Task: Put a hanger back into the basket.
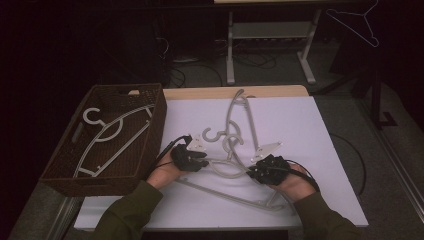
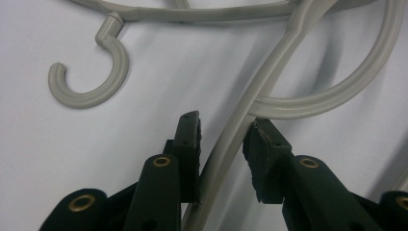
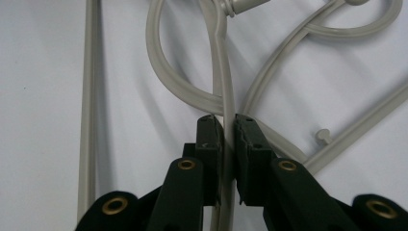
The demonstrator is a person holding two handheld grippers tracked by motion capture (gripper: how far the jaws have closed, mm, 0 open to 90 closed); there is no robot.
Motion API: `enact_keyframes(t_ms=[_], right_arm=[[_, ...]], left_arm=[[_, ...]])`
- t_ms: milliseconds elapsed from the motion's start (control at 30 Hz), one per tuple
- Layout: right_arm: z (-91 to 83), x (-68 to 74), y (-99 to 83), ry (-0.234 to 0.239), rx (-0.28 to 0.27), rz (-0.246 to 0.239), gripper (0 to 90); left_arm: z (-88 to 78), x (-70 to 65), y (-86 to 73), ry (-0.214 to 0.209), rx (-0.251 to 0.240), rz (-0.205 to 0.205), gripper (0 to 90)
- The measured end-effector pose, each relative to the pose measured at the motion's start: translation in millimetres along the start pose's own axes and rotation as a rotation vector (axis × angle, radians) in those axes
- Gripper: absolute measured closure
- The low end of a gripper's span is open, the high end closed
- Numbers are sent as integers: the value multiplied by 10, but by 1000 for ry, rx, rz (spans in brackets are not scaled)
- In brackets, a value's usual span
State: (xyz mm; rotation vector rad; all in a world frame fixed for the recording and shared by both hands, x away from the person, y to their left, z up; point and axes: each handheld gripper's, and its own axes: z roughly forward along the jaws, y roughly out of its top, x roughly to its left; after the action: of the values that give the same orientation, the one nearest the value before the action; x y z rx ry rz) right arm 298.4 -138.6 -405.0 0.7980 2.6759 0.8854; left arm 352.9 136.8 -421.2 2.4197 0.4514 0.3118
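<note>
The right gripper (image 3: 226, 126) is clamping a grey hanger (image 3: 222, 72) arm on the white surface (image 1: 300, 130), while the left gripper (image 2: 222, 132) (jaws partly apart) is straddling another arm, a gap showing beside it.

1. no text, label, brand, number or sign can be read in any of the views.
</note>
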Motion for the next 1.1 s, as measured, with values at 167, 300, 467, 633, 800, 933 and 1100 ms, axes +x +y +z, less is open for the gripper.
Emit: enact_keyframes(t_ms=[167,300,467,633,800,933,1100], right_arm=[[-17,-67,-13,-4,-22,30,775],[-28,-113,-26,-14,-30,37,757],[-59,-185,-59,-43,-42,40,714],[-110,-244,-94,-56,-69,51,628],[-171,-274,-98,-60,-133,81,489],[-260,-270,-105,-71,-200,131,309],[-354,-265,-125,-95,-252,142,223]], left_arm=[[-6,8,-6,-42,-8,6,721],[-18,3,-2,-69,-10,24,745],[-26,-33,14,-121,-20,43,791],[-35,-60,37,-168,-26,51,819],[-42,-61,53,-176,-32,29,820],[-78,-43,87,-163,-33,9,821],[-152,-6,139,-156,-30,-16,822]])
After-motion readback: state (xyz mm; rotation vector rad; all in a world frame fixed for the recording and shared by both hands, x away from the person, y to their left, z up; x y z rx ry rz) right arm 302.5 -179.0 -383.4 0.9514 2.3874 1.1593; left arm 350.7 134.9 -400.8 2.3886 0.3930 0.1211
